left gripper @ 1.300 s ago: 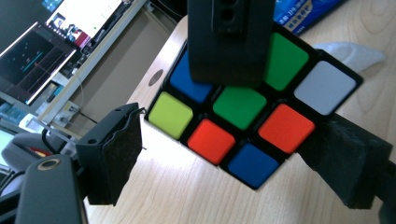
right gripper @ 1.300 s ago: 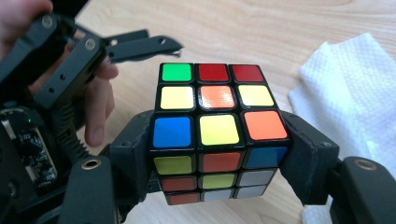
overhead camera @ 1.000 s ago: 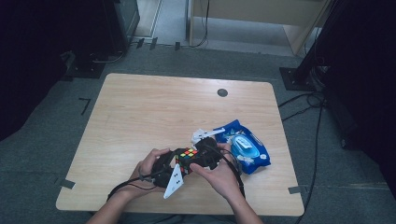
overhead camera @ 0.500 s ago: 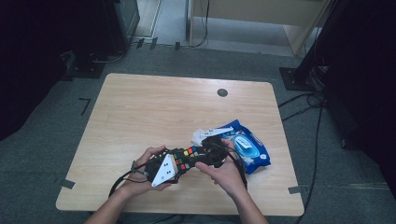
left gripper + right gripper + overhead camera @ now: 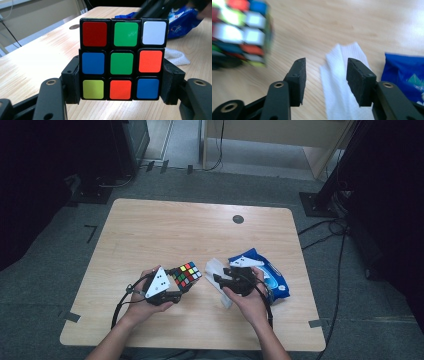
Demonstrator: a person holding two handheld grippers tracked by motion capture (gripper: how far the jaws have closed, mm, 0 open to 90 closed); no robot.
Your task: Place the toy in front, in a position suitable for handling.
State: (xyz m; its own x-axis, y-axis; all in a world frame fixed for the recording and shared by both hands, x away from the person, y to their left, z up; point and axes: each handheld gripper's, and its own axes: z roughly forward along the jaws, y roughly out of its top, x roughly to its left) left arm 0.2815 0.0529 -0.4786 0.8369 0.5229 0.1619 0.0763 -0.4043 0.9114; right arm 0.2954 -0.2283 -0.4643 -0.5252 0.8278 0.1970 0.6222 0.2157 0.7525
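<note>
A scrambled Rubik's cube [image 5: 186, 274] is held a little above the table, and my left gripper [image 5: 183, 280] is shut on it. In the left gripper view both pads press the lower sides of the cube [image 5: 121, 58], whose near face has a green centre. My right gripper [image 5: 218, 280] is open, low over a white wipe [image 5: 215, 266] that lies flat on the table. Its jaws have just been closing. In the right gripper view they stand apart above the wipe [image 5: 342, 82] with nothing pressed between them, and the cube [image 5: 239, 30] is blurred at the upper left.
A blue wipes packet [image 5: 267, 275] lies right of the wipe, close to the right hand. The wooden table [image 5: 175, 225] has a small black round cap [image 5: 238, 219] near its far edge. Cables trail from both grippers toward the near edge.
The two hands, close together around the cube before, have parted. The left gripper carried the cube to the left; the right gripper moved right and down over the white wipe.
</note>
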